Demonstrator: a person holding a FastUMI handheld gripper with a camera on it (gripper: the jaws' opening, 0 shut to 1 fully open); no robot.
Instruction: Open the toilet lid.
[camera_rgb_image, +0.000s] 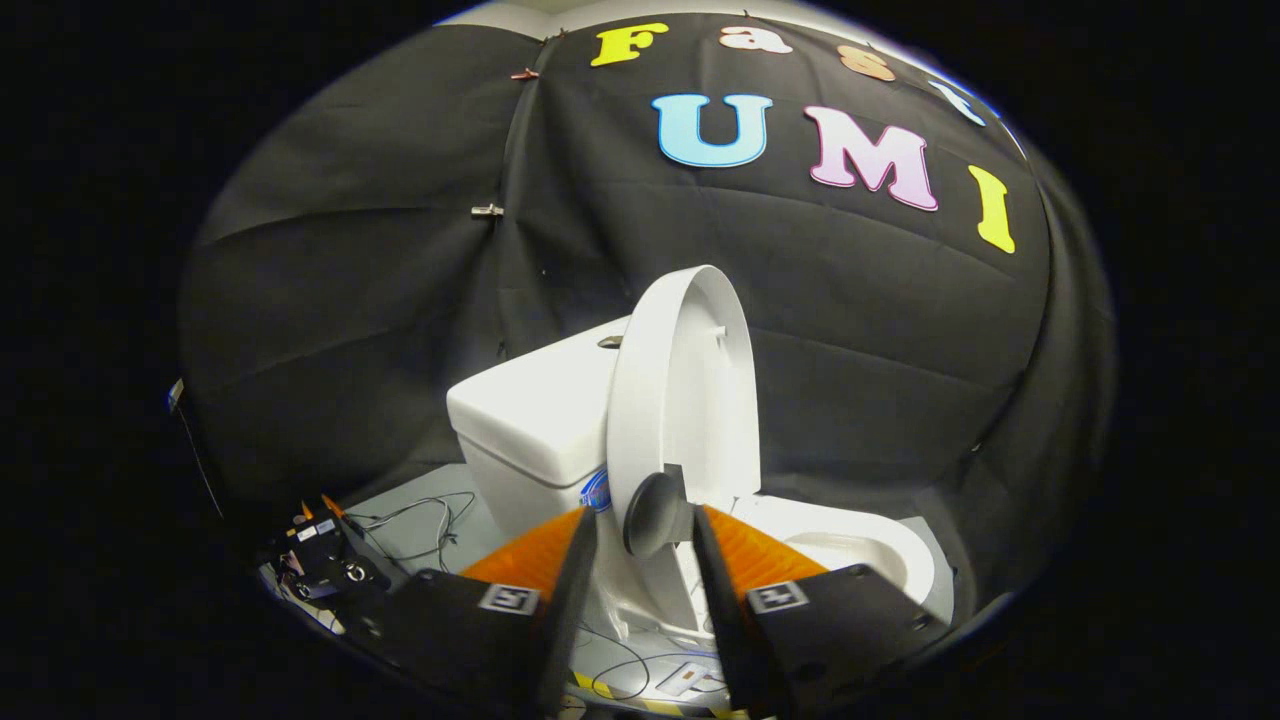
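I have the gripper low in front of a white toilet, its jaws standing apart with a gap between them. A dark round knob sits in that gap, closer to the right finger; whether either finger touches it I cannot tell, and I would not call it clamped. The knob is fixed near the lower edge of the toilet lid, which stands raised, nearly upright and turned edge-on toward me, just ahead of the jaws at 12 o'clock. Behind the lid, toward 11 o'clock, is the cistern with a small flush button on top and a blue round sticker low on its near face. The open bowl shows at 2 o'clock of the fingertips, beside the right finger.

The toilet stands on a pale grey floor. Thin cables trail over it at 9 o'clock, leading toward a small dark device with bits of orange on it, well apart from the toilet. More cable and a striped tape edge lie between the fingers near their base. Black cloth, creased and pinned with clips, closes the booth all round.
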